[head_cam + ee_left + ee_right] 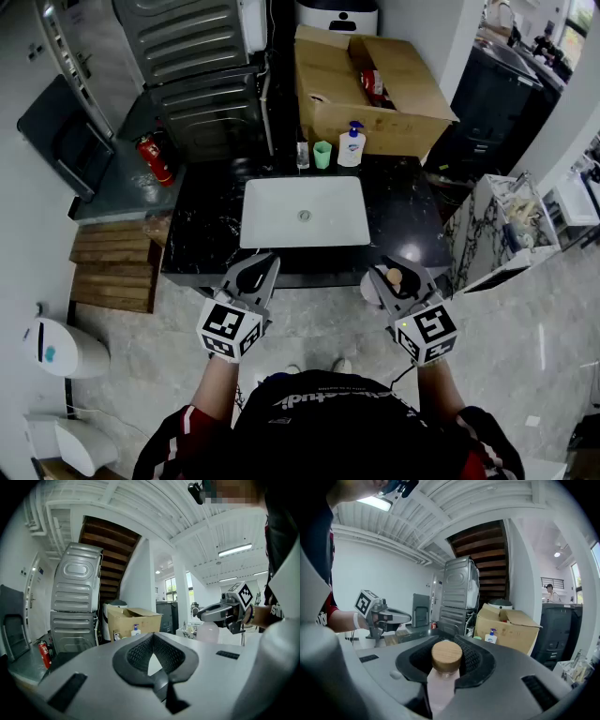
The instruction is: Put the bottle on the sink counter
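The right gripper point(387, 273) is clenched on the bottle point(446, 656), its pads around the neck just under the wooden cap so the body hangs upright and should set down on its base. The bottle is off the counter point(202, 230), held just in front of its near edge, right of the sink point(272, 223). The left gripper point(260, 269) has its jaws together on nothing and hovers near the front edge, apparently only keeping clear. Bare counter right of the sink looks like the likeliest landing spot.

Head view steeply down, gripper views level, all sharing cardboard box point(412, 89) point(133, 619) point(506, 626)
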